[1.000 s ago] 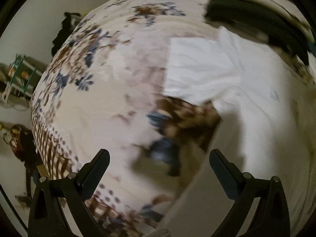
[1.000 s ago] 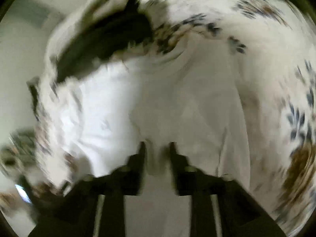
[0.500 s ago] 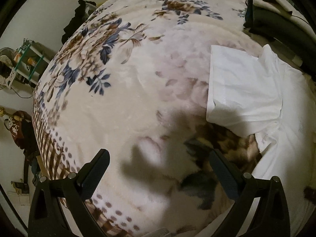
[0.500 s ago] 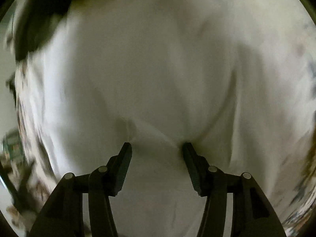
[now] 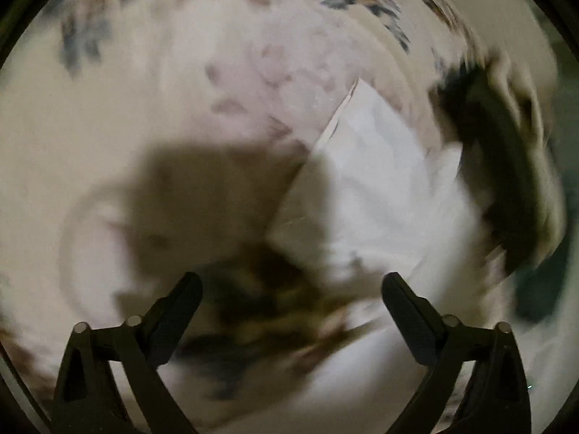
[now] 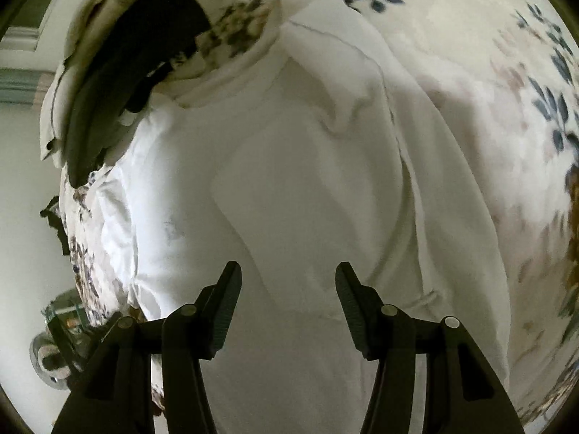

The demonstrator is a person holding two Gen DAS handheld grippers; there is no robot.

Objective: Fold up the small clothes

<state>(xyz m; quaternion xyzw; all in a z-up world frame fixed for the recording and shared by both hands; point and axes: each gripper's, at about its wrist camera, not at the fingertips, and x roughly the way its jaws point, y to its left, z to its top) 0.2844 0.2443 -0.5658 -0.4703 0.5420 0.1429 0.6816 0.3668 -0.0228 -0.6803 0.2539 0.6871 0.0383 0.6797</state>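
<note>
A white T-shirt (image 6: 289, 188) lies spread on the floral blanket (image 6: 488, 83), its right side folded over the middle. My right gripper (image 6: 287, 275) hovers just above the shirt, open and empty. In the blurred left wrist view one white sleeve (image 5: 372, 166) of the shirt lies on the blanket (image 5: 144, 108) ahead and to the right. My left gripper (image 5: 291, 285) is open wide and empty above the blanket, left of the sleeve.
A pile of dark and pale clothes (image 6: 119, 72) lies at the far left of the bed, also showing in the left wrist view (image 5: 506, 166). The bed edge and floor clutter (image 6: 61, 329) are at lower left.
My right gripper has let go of the shirt fold, opened wider and drawn back above it. My left gripper has swung right toward the sleeve, and its view is now blurred.
</note>
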